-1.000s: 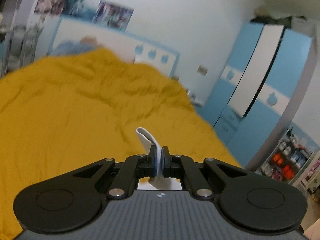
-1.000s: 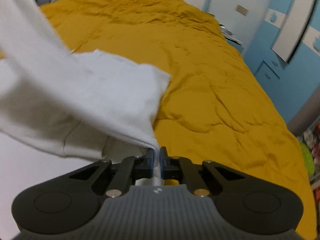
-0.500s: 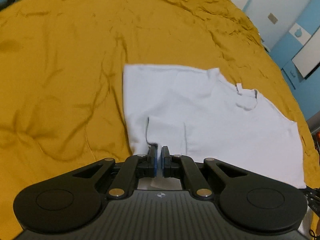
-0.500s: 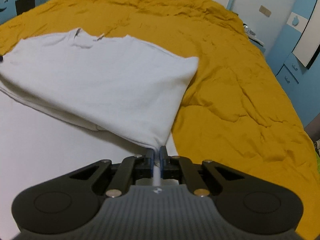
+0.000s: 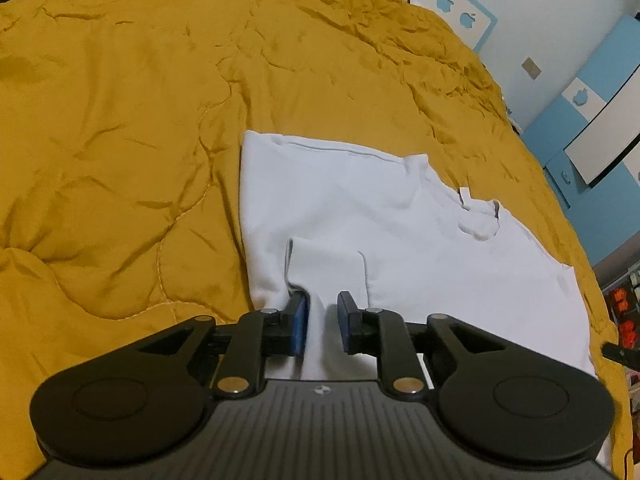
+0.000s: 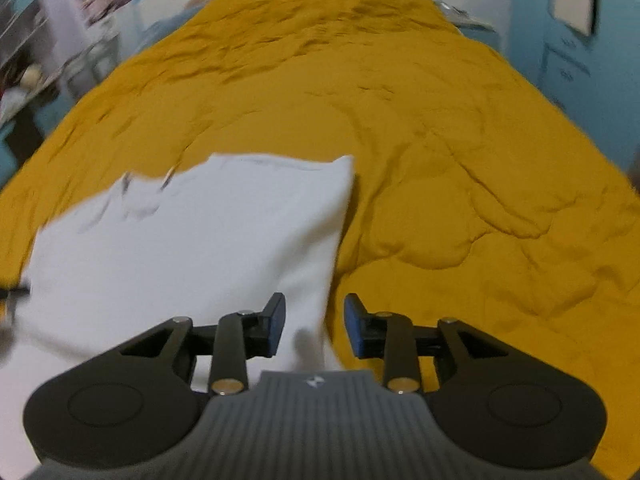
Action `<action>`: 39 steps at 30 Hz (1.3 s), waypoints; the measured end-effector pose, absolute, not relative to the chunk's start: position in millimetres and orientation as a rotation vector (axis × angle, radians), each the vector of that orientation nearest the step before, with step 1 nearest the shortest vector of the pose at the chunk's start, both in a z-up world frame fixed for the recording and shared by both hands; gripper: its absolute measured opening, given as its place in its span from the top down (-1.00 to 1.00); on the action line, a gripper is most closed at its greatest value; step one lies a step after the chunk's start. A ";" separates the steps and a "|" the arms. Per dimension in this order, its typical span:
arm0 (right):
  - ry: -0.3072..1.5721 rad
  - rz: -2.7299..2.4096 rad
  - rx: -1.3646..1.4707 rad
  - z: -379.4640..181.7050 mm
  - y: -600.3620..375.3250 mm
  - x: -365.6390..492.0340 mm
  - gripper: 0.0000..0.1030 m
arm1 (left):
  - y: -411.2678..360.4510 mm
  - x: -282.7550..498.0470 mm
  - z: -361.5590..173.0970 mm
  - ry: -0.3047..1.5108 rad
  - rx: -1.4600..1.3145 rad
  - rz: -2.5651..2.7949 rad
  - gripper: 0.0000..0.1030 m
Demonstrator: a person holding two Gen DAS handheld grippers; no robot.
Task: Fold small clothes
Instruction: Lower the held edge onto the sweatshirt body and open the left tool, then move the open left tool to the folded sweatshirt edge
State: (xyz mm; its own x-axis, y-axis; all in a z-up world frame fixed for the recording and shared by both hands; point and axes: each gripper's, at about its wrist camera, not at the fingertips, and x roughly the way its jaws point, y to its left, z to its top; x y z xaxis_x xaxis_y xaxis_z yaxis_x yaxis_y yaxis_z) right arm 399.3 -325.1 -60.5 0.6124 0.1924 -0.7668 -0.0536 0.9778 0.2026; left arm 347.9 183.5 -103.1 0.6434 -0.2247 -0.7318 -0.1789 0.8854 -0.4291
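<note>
A small white T-shirt [image 5: 400,240] lies spread flat on the mustard-yellow bedspread [image 5: 120,120], collar to the far right, one sleeve folded over near me. My left gripper [image 5: 323,322] is open, its jaws apart on either side of the shirt's near edge. In the right wrist view the same shirt [image 6: 192,248] lies at the left on the bedspread [image 6: 480,200]. My right gripper [image 6: 315,326] is open over the shirt's near right corner, holding nothing.
A blue and white wardrobe [image 5: 592,120] stands past the bed's far right side. A white headboard with blue apple shapes [image 5: 448,4] is at the far end. Shelves and clutter [image 6: 40,60] stand to the left of the bed. The tip of the other gripper [image 5: 620,352] shows at the right edge.
Both grippers carried the shirt down onto the bedspread, then opened and let go of it. The right view has swung a little and is blurred.
</note>
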 end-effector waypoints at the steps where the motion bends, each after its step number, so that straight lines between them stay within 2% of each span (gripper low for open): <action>1: 0.916 0.130 0.226 -67.6 -330.1 410.5 0.47 | 184.1 347.1 -103.9 0.874 -0.509 -0.027 0.57; 10: 0.864 0.042 0.719 -111.5 -372.7 470.8 0.42 | 191.9 346.0 -106.6 0.826 -0.585 -0.036 0.57; 17: 0.843 0.020 0.667 -103.5 -370.6 512.6 0.41 | 191.4 352.6 -108.7 0.805 -0.602 -0.039 0.57; 19: 0.864 0.023 0.669 -108.2 -367.2 524.1 0.42 | 188.0 352.4 -105.8 0.793 -0.591 -0.041 0.79; 20: 0.875 0.028 0.671 -109.8 -366.8 528.9 0.50 | 187.4 350.2 -103.3 0.780 -0.585 -0.040 0.87; 21: 0.886 0.039 0.665 -111.4 -367.1 532.4 0.94 | 187.2 346.5 -100.6 0.764 -0.581 -0.040 0.92; 22: 0.887 0.052 0.647 -109.9 -367.2 537.9 1.00 | 187.8 341.1 -95.2 0.734 -0.581 -0.040 0.93; 26: 0.779 0.012 0.537 -88.8 -358.0 545.3 1.00 | 186.7 327.1 -84.4 0.685 -0.521 -0.014 0.93; 31: 0.857 -0.005 0.396 -100.4 -336.4 551.8 0.99 | 180.6 332.3 -101.7 0.793 -0.453 0.017 0.93; 34: 0.851 -0.005 0.379 -93.4 -340.6 538.2 0.84 | 179.6 332.3 -101.9 0.803 -0.459 0.020 0.89; 37: 0.853 0.044 0.355 -78.6 -346.8 514.7 0.58 | 181.8 332.8 -101.5 0.811 -0.490 0.017 0.68; 39: 0.861 0.083 0.355 -70.2 -356.1 477.9 0.57 | 181.5 331.7 -101.1 0.815 -0.507 0.005 0.56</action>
